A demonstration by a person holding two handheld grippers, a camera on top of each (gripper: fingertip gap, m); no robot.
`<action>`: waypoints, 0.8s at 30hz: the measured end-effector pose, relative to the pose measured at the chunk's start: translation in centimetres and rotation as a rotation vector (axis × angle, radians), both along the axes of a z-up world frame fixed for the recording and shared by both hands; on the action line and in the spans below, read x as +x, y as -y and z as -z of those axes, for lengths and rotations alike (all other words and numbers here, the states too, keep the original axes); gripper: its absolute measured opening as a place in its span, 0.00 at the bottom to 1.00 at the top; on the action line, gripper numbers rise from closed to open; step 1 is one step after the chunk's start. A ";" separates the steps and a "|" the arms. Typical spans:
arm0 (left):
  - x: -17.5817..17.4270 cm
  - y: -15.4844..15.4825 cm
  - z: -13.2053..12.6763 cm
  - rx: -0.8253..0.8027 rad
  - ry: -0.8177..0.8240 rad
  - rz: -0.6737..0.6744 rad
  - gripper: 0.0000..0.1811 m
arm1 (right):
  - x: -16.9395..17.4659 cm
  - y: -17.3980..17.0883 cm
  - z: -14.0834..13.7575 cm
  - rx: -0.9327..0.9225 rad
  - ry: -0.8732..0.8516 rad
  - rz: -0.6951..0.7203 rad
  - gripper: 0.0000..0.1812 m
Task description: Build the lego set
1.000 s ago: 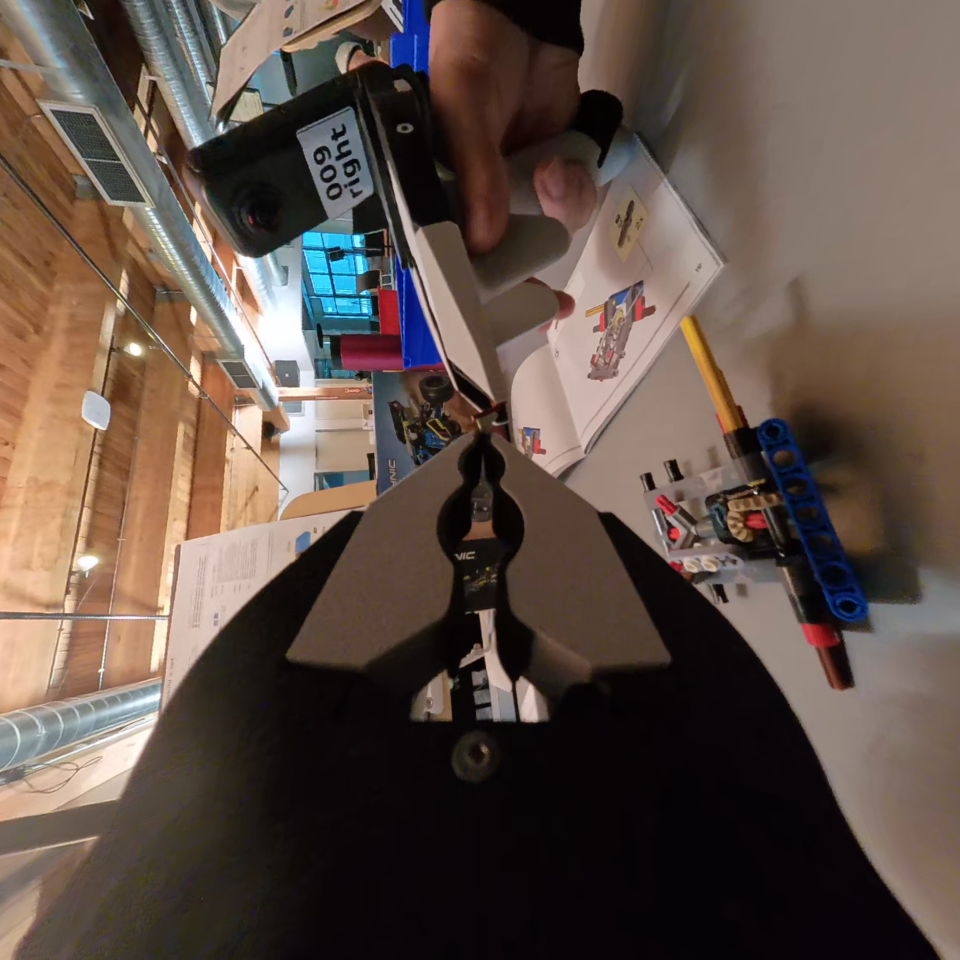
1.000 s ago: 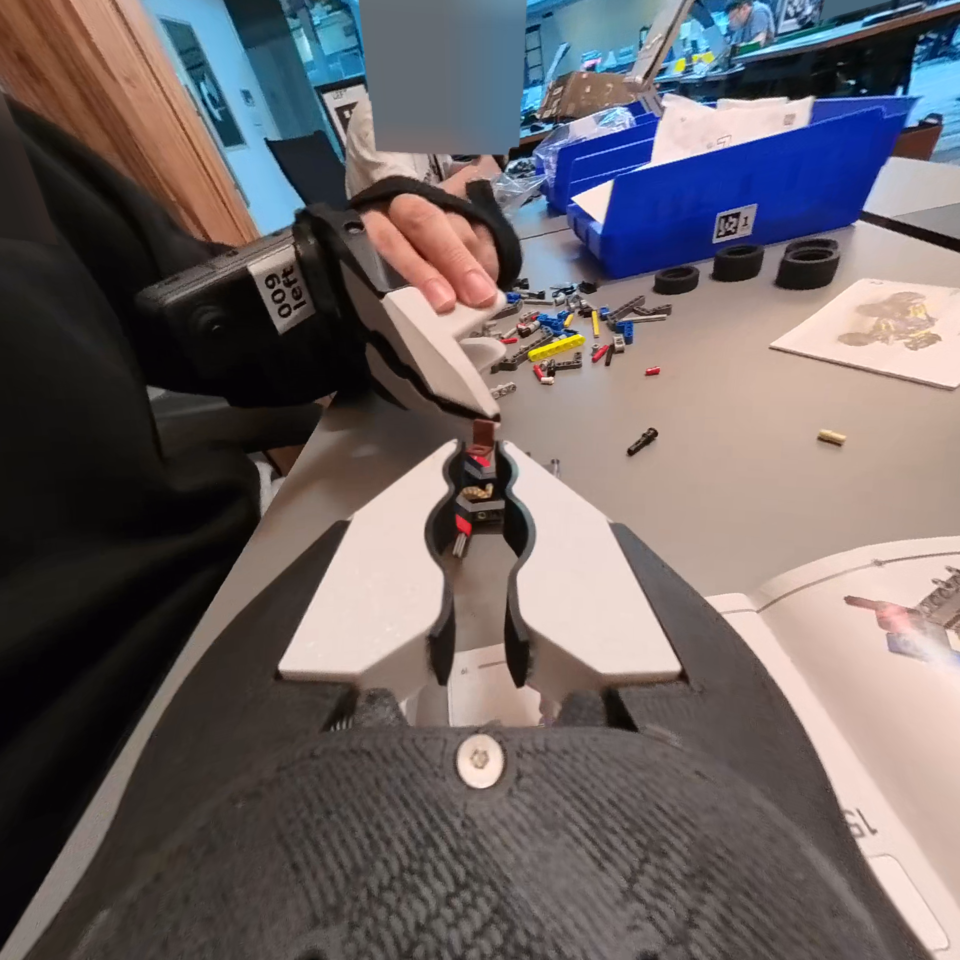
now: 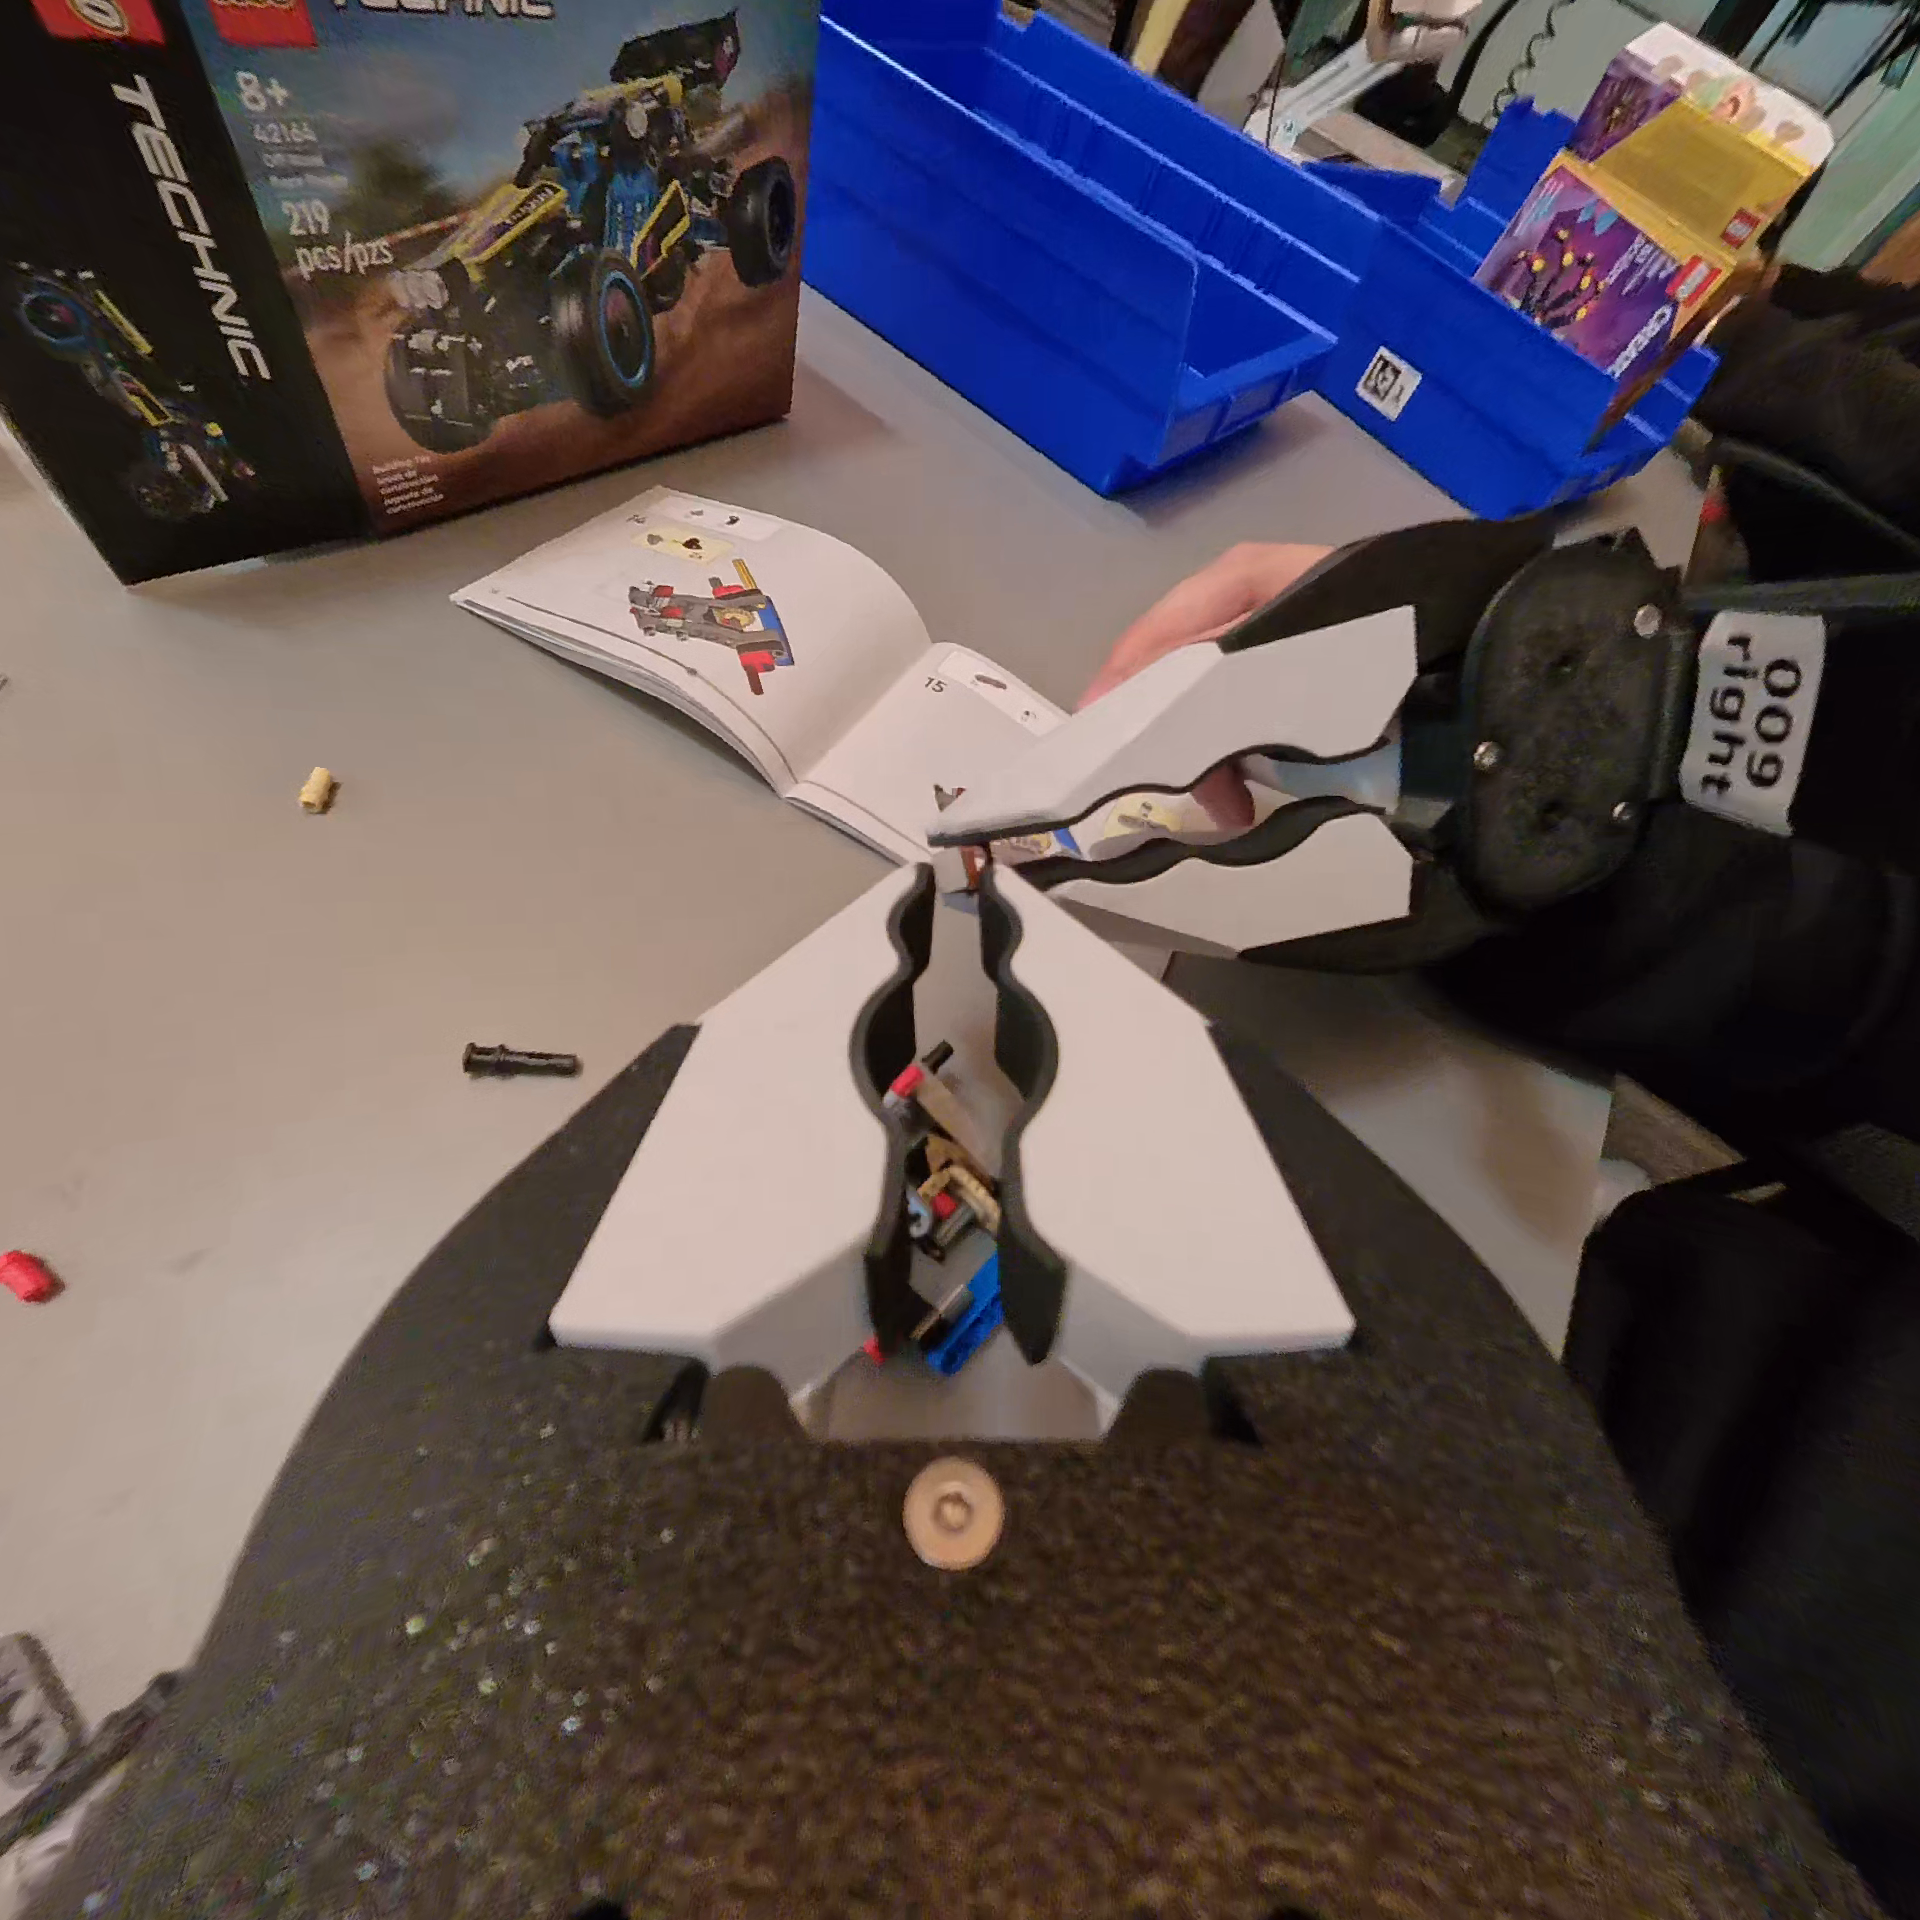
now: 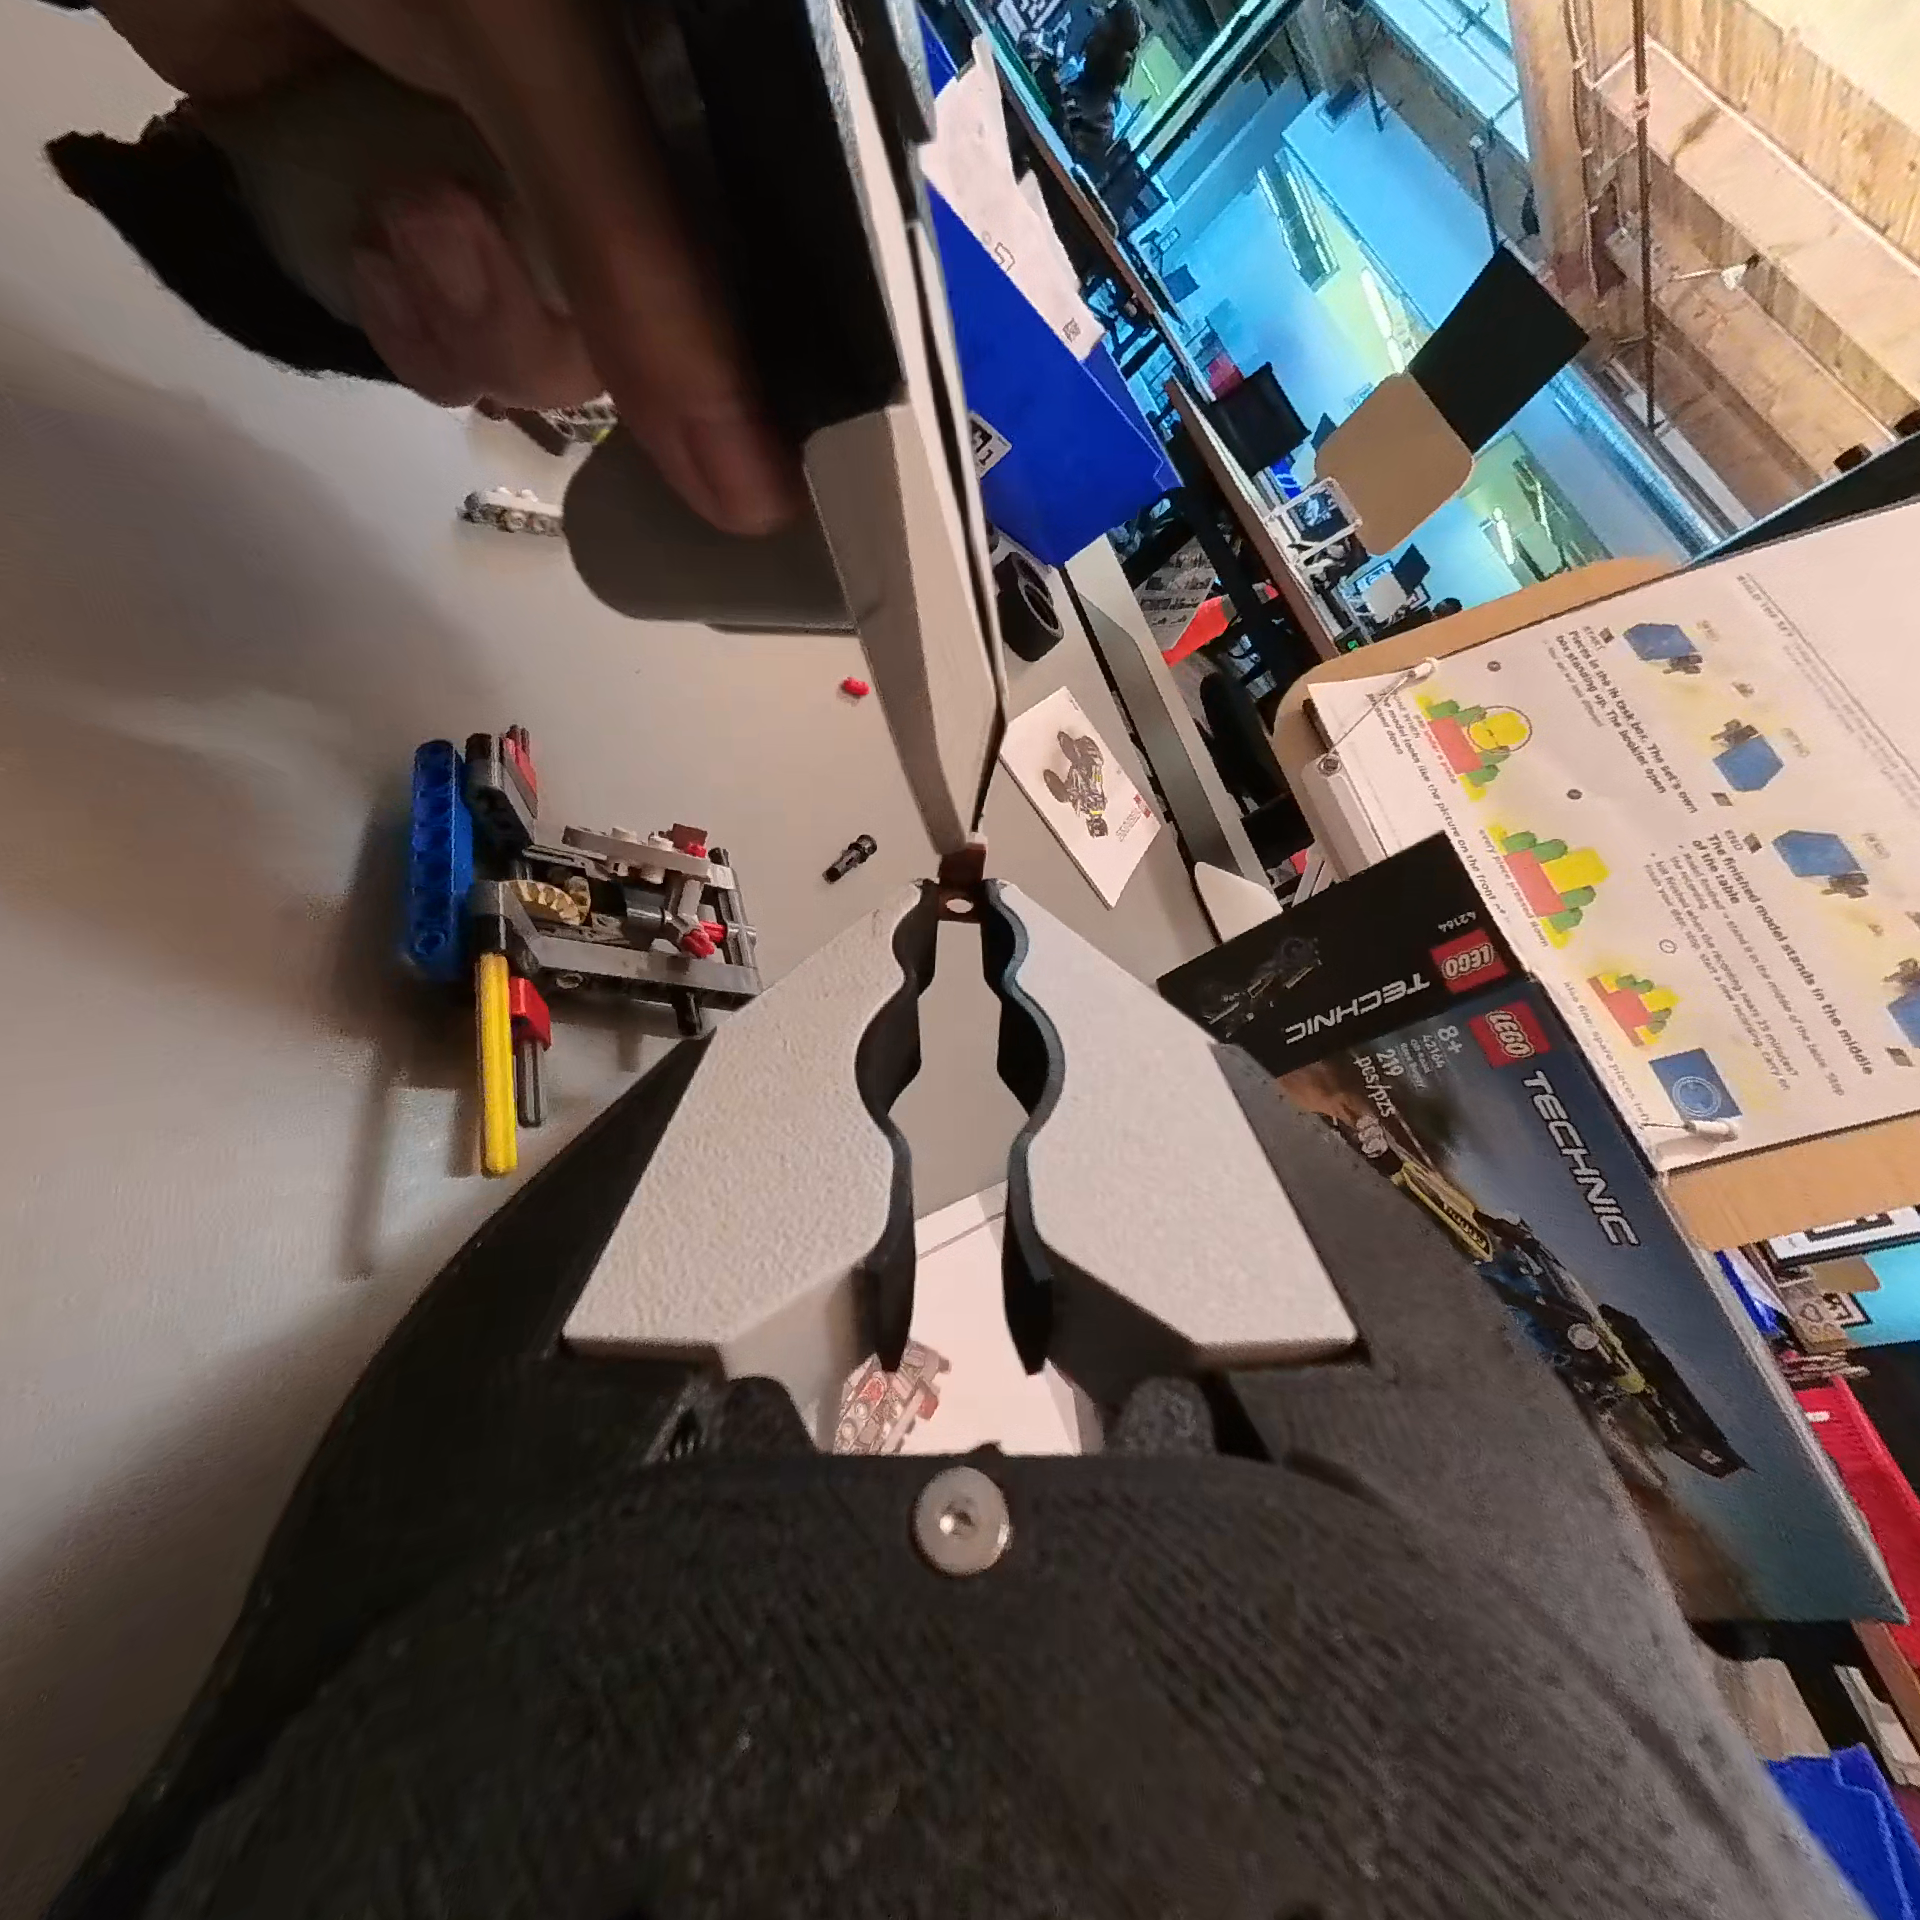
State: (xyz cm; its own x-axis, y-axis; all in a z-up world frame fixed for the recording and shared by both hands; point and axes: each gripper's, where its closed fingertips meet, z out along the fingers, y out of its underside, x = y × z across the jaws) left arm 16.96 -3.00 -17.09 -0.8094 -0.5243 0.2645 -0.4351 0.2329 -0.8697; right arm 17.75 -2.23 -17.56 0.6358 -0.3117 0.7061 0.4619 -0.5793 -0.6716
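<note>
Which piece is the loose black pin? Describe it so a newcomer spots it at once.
Start at the set box at the far left of the table. Come nearer, past the open booklet, to the bare patch left of the left gripper: the black pin lies there alone. It is long and thin; the tan piece and red piece nearby are stubby.

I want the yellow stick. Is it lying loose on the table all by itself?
No, the yellow stick is plugged into the half-built model, sticking out beside a red piece on the grey table.
</note>
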 end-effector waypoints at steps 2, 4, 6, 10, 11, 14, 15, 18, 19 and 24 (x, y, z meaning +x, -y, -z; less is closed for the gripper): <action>-0.1 -0.2 0.3 0.040 0.032 0.018 0.03 | -0.1 -0.1 0.2 -0.004 -0.012 -0.007 0.03; -0.1 -0.3 0.7 0.094 0.083 0.055 0.03 | -0.2 -0.2 0.5 0.004 -0.045 -0.028 0.04; -0.3 -0.4 0.8 0.128 0.137 0.127 0.02 | -0.7 -0.3 0.9 0.013 -0.124 -0.086 0.06; -1.1 -1.0 1.5 0.246 0.234 0.357 0.02 | -1.7 0.1 1.6 0.030 -0.351 -0.222 0.12; -1.6 -1.1 1.9 0.285 0.269 0.453 0.03 | -1.7 0.3 1.4 0.043 -0.388 -0.234 0.12; -2.2 -1.5 3.1 0.441 0.383 0.663 0.02 | -2.1 0.1 1.1 0.056 -0.466 -0.284 0.10; -2.2 -1.4 3.3 0.472 0.399 0.702 0.02 | -2.2 -0.1 0.9 0.071 -0.479 -0.291 0.10; -2.3 -0.5 3.1 0.474 0.484 0.816 0.02 | -2.6 -0.2 1.6 0.061 -0.535 -0.312 0.08; -2.1 -0.3 3.0 0.484 0.508 0.835 0.02 | -2.6 -0.1 1.8 0.058 -0.551 -0.314 0.08; -2.5 0.3 2.5 0.466 0.601 0.935 0.02 | -3.4 0.5 2.0 0.094 -0.683 -0.384 0.08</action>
